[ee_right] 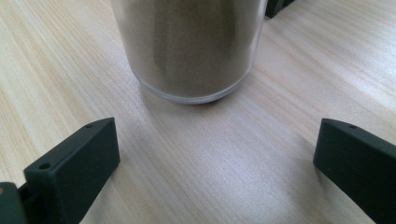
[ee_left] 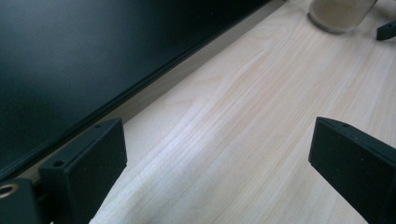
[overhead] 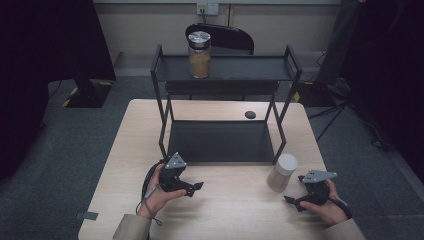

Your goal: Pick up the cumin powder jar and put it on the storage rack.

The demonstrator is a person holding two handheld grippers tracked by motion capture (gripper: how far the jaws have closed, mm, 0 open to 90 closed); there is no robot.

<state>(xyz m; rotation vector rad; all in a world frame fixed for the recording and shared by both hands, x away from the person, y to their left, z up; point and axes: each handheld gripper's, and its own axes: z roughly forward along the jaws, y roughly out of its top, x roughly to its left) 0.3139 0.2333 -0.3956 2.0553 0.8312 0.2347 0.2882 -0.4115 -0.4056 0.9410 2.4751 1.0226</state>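
Note:
A glass jar of brown powder with a white lid (overhead: 283, 172) stands on the wooden table (overhead: 225, 210), just in front of the black rack's right foot. My right gripper (overhead: 294, 201) lies low on the table right of that jar, open, and the jar (ee_right: 189, 46) stands a little beyond its spread jaws. My left gripper (overhead: 196, 188) rests open near the rack's lower shelf (overhead: 220, 141) with only bare wood (ee_left: 224, 140) between its jaws. The same jar's base (ee_left: 338, 14) shows far off in the left gripper view. A second jar with a metal lid (overhead: 199, 54) sits on the rack's top shelf.
The black two-tier rack (overhead: 226, 70) occupies the table's middle and back. A small dark round object (overhead: 250, 114) lies on the table behind the rack. A dark chair (overhead: 225, 37) stands beyond the table. A tripod leg (overhead: 332, 117) stands on the floor at right.

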